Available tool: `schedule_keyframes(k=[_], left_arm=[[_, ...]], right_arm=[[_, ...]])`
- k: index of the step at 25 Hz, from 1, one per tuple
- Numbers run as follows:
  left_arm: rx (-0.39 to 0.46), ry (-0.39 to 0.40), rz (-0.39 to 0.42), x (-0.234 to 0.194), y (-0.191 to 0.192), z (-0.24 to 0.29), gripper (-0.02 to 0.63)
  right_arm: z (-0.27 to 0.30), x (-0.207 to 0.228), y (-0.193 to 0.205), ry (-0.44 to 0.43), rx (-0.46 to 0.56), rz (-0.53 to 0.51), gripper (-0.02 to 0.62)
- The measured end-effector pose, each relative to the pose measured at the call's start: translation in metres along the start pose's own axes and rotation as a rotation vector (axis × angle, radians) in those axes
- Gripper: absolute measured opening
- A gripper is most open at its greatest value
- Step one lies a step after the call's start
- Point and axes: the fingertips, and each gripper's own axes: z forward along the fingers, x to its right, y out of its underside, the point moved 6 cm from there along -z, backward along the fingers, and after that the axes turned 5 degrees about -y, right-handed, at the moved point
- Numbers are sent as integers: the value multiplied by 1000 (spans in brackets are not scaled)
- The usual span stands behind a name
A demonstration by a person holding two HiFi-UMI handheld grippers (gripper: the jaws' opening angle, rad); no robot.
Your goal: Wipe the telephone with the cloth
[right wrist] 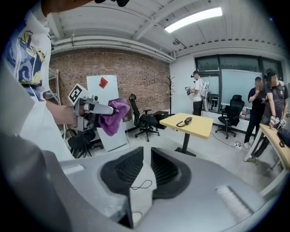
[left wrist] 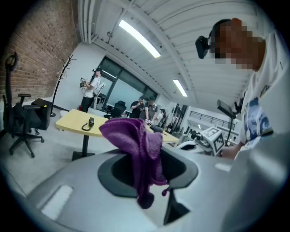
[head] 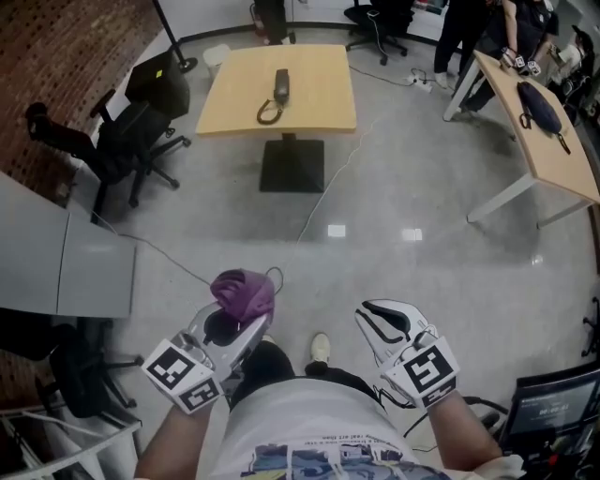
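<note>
The black telephone point(head: 279, 94) with its coiled cord lies on a yellow table point(head: 314, 84) several steps ahead of me; it also shows small in the left gripper view point(left wrist: 89, 123) and the right gripper view point(right wrist: 186, 121). My left gripper point(head: 246, 307) is shut on a purple cloth point(head: 244, 291), which bunches above the jaws and hangs down between them point(left wrist: 138, 149). My right gripper point(head: 373, 321) is held at the same height beside it, its jaws a narrow gap apart with nothing between them point(right wrist: 146, 170). Both grippers are far from the telephone.
Black office chairs point(head: 127, 141) stand left of the yellow table. A cable point(head: 328, 187) runs across the shiny floor from its base. A second table point(head: 553, 155) with a dark bag point(head: 539, 108) is at the right, people point(head: 511, 28) behind it. Grey panels point(head: 66, 262) stand at my left.
</note>
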Motion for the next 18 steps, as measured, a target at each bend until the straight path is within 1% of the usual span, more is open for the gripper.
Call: schedule_keyframes(k=[3, 6, 11, 15, 18], left_arm=[[-17, -21, 11, 0, -2, 6, 153], [-26, -25, 8, -13, -8, 13, 153], [4, -18, 11, -49, -27, 42, 152], [26, 21, -9, -88, -52, 72, 152], [41, 46, 0, -115, -73, 90, 152]], right_arm=[[9, 10, 0, -17, -8, 0, 63], [27, 25, -8, -33, -15, -5, 93], [62, 60, -28, -33, -35, -17, 114], [95, 91, -56, -13, -59, -28, 124], [116, 114, -78, 8, -75, -45, 124]])
